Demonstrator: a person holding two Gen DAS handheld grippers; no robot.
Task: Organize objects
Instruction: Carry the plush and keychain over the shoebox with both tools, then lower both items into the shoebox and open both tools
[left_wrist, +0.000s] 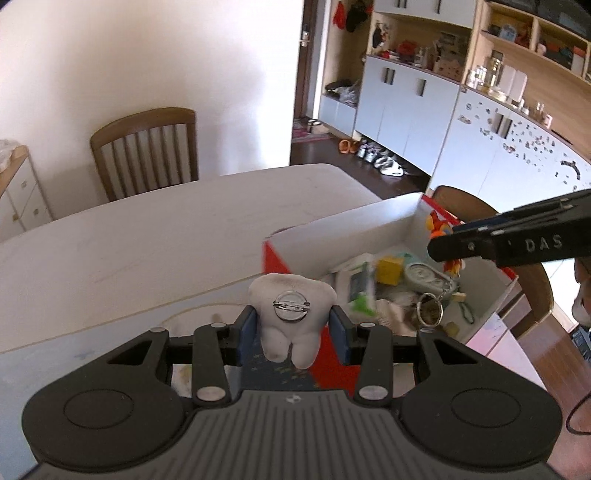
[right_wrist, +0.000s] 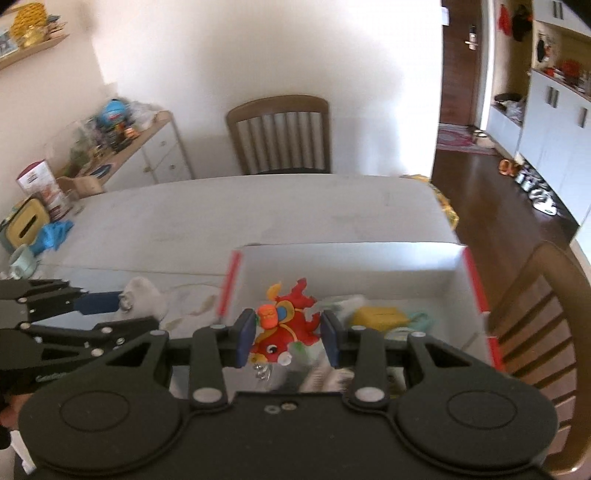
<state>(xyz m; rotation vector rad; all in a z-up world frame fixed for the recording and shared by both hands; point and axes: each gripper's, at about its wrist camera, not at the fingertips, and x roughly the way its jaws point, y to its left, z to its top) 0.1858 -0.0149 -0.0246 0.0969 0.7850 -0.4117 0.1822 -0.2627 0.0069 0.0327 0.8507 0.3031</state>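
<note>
At a white dining table (right_wrist: 280, 206), a white cardboard box (right_wrist: 354, 266) with red edges is sitting toward the near right, already crowded with a yellow block (left_wrist: 388, 270), a tin (left_wrist: 424, 276) and a key ring (left_wrist: 429, 309). The left gripper (left_wrist: 293, 326) is clamping a plush tooth (left_wrist: 291, 314) with a pin badge (left_wrist: 291, 304) on its back, hovering just left of the box's near corner; the right gripper (right_wrist: 288, 334) is pinching a red dragon toy (right_wrist: 286, 325) over the box interior. Both holds are looking shallow, so either toy may be slipping as the hands travel, the tooth likely landing outside the wall. The dragon's small dangling charm, blurred here, is possibly catching on the pads at release. With both tools converging on one opening, their fingers are risking a collision.
</note>
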